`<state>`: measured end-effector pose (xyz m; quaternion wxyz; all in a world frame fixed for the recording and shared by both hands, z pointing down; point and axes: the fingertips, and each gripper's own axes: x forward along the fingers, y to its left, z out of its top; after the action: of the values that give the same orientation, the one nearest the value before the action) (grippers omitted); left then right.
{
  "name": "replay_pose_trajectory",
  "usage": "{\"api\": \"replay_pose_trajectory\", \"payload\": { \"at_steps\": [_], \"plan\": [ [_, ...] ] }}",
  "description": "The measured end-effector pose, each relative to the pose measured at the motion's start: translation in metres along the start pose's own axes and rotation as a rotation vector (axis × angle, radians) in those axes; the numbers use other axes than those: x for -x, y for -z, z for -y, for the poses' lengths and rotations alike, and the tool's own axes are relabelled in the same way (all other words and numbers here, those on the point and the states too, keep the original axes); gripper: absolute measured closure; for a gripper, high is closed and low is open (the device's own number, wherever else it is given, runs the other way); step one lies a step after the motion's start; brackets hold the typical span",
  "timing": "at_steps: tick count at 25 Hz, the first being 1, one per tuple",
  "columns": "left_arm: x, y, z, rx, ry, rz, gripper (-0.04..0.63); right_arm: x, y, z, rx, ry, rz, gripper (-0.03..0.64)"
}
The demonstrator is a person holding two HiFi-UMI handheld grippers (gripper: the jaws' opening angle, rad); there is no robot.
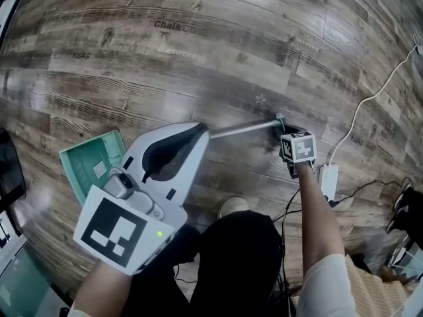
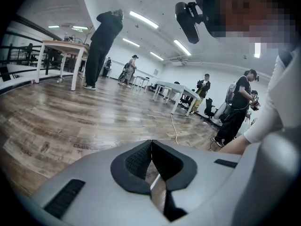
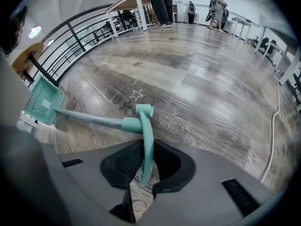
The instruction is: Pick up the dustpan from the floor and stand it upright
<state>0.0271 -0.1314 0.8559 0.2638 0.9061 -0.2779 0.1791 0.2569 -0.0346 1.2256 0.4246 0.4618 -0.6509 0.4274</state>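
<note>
The teal dustpan (image 1: 89, 160) lies on the wood floor at the left, and it also shows at the left edge of the right gripper view (image 3: 43, 101). Its long metal handle (image 1: 241, 129) runs right to a teal end grip (image 3: 146, 140). My right gripper (image 1: 283, 127) points steeply down, and its black pads are shut on that end grip (image 3: 147, 145). My left gripper (image 1: 201, 129) is held above the floor over the handle's near part. Its jaws (image 2: 151, 142) meet at the tips with nothing between them.
A white power strip (image 1: 328, 180) with cables lies on the floor just right of my right arm. A white cable (image 1: 370, 101) runs off to the upper right. A shoe (image 1: 232, 207) stands below the handle. A black railing (image 3: 70, 36) stands beyond the pan, and a table (image 2: 61, 46) and people farther off.
</note>
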Motion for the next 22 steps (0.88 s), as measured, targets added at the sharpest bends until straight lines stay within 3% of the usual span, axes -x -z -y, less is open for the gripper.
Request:
{"api": "replay_pose_trajectory", "payload": {
  "at_steps": [10, 18, 22],
  "plan": [
    [0.032, -0.013, 0.018, 0.061, -0.01, -0.015, 0.571, 0.06, -0.016, -0.014, -0.006, 0.002, 0.005, 0.537],
    [0.104, -0.043, 0.05, 0.124, -0.034, -0.089, 0.572, 0.174, -0.052, -0.038, 0.009, 0.012, 0.013, 0.534],
    [0.138, -0.085, 0.074, 0.151, -0.04, -0.087, 0.571, 0.243, -0.064, -0.05, 0.035, 0.01, 0.002, 0.528]
  ]
}}
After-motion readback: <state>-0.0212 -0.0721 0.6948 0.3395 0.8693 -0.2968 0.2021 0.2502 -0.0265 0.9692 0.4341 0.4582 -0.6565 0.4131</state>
